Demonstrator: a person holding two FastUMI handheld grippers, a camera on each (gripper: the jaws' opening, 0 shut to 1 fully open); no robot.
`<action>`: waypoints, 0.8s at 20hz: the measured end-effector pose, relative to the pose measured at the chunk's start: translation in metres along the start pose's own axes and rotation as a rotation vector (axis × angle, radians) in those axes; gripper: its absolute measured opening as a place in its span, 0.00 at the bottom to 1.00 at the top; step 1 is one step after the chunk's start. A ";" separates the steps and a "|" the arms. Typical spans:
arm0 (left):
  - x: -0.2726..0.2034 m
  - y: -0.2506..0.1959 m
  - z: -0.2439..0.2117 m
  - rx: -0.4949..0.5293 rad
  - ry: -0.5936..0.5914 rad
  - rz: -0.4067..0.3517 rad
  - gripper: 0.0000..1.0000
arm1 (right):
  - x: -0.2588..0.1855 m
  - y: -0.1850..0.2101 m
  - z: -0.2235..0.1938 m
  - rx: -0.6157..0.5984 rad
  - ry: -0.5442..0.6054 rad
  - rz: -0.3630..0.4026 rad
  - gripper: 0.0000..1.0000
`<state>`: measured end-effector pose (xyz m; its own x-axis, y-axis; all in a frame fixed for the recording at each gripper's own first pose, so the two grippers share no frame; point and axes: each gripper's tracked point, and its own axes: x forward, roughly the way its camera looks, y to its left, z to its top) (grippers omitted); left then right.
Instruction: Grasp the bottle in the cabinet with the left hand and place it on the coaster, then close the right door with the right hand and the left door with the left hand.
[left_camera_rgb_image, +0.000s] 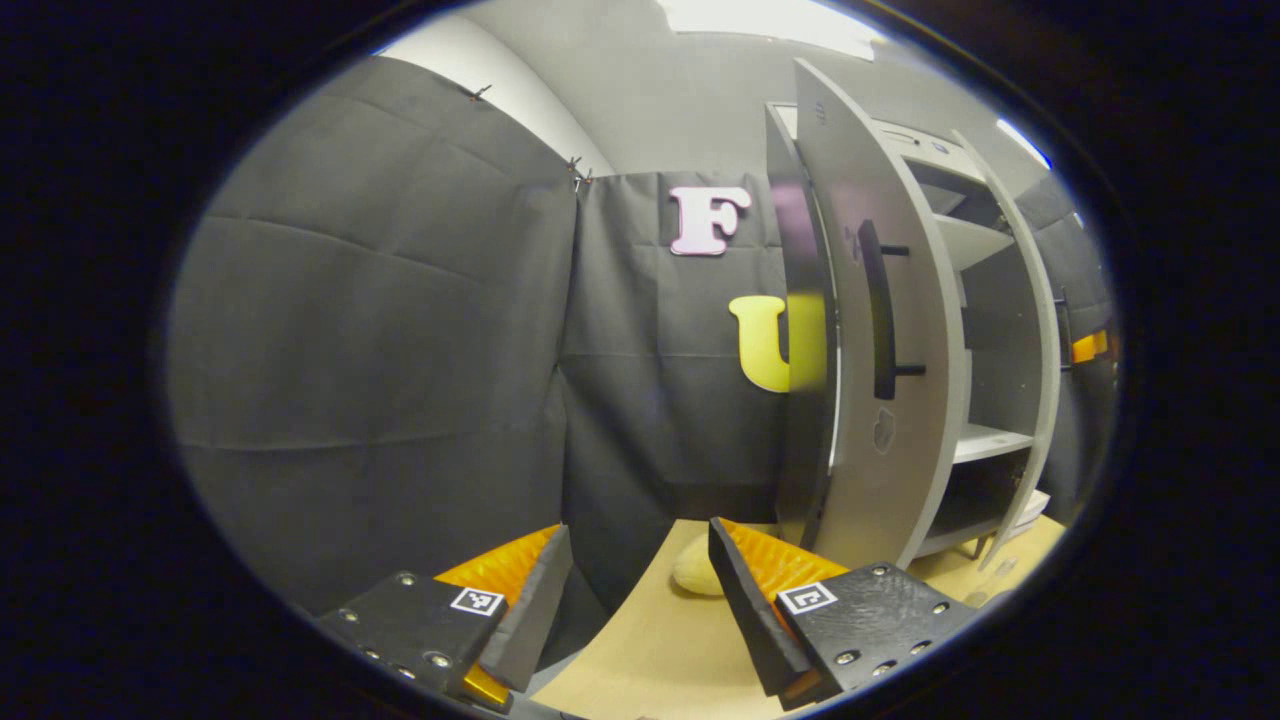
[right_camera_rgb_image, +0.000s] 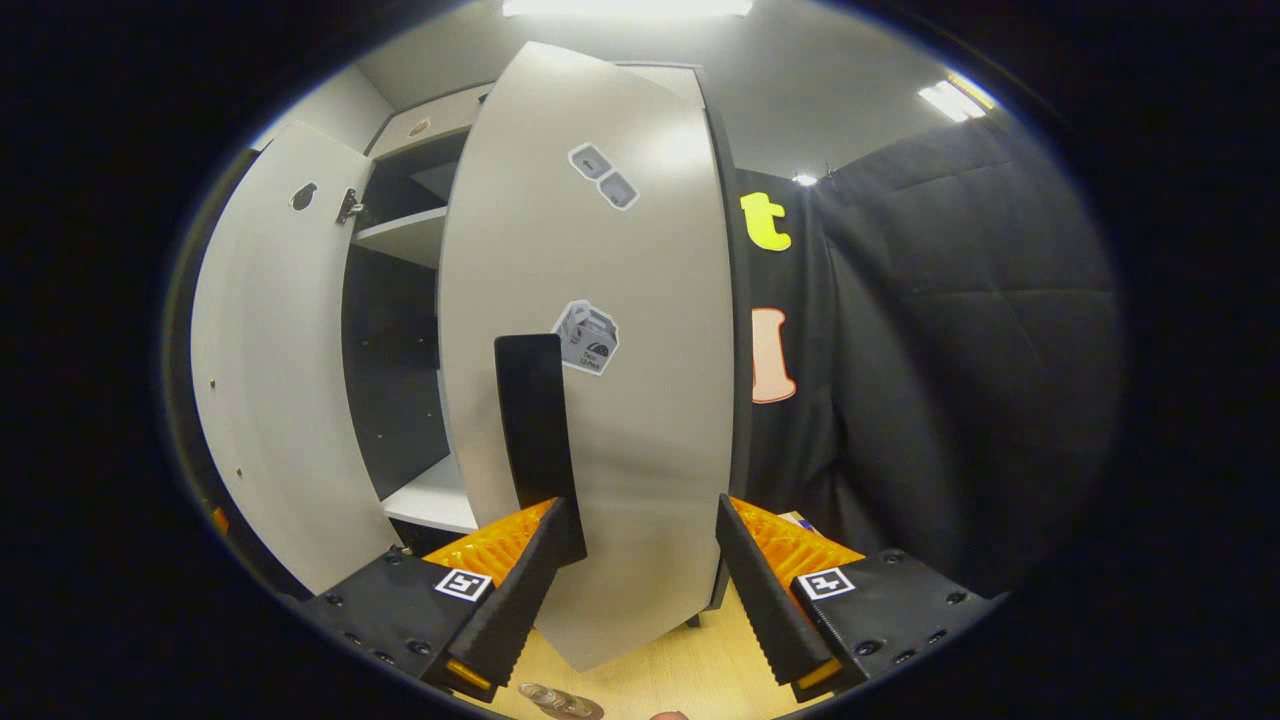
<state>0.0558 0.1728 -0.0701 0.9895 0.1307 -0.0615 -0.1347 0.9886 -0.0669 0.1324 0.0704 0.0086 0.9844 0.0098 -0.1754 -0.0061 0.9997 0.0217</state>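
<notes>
Cabinet doors stand open. In the right gripper view the right hand-held gripper (right_camera_rgb_image: 640, 580) has its fingers apart, holding nothing, right before the right door (right_camera_rgb_image: 610, 400) and its dark handle (right_camera_rgb_image: 535, 440). The left hand-held gripper (left_camera_rgb_image: 640, 600) is likewise spread and empty over the table (left_camera_rgb_image: 660, 650), with the left door (left_camera_rgb_image: 880, 400) beyond, near the table's far edge.

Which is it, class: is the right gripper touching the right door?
Cannot tell. In the right gripper view the right gripper is open, fingers either side of the right door, with no contact or gap plain.
</notes>
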 end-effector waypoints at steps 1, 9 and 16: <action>-0.002 -0.001 -0.001 -0.003 0.002 -0.005 0.84 | 0.000 0.002 0.000 -0.003 -0.003 0.003 0.95; 0.004 -0.014 0.012 -0.008 0.018 -0.043 0.84 | -0.002 -0.004 -0.012 -0.003 0.005 0.006 0.95; 0.036 -0.043 0.068 -0.035 -0.006 -0.108 0.84 | -0.016 -0.028 -0.033 -0.005 0.036 -0.024 0.96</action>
<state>0.1013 0.1399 -0.0017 0.9987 0.0238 -0.0460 -0.0286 0.9938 -0.1071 0.1106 0.0433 -0.0220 0.9774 -0.0135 -0.2107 0.0166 0.9998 0.0126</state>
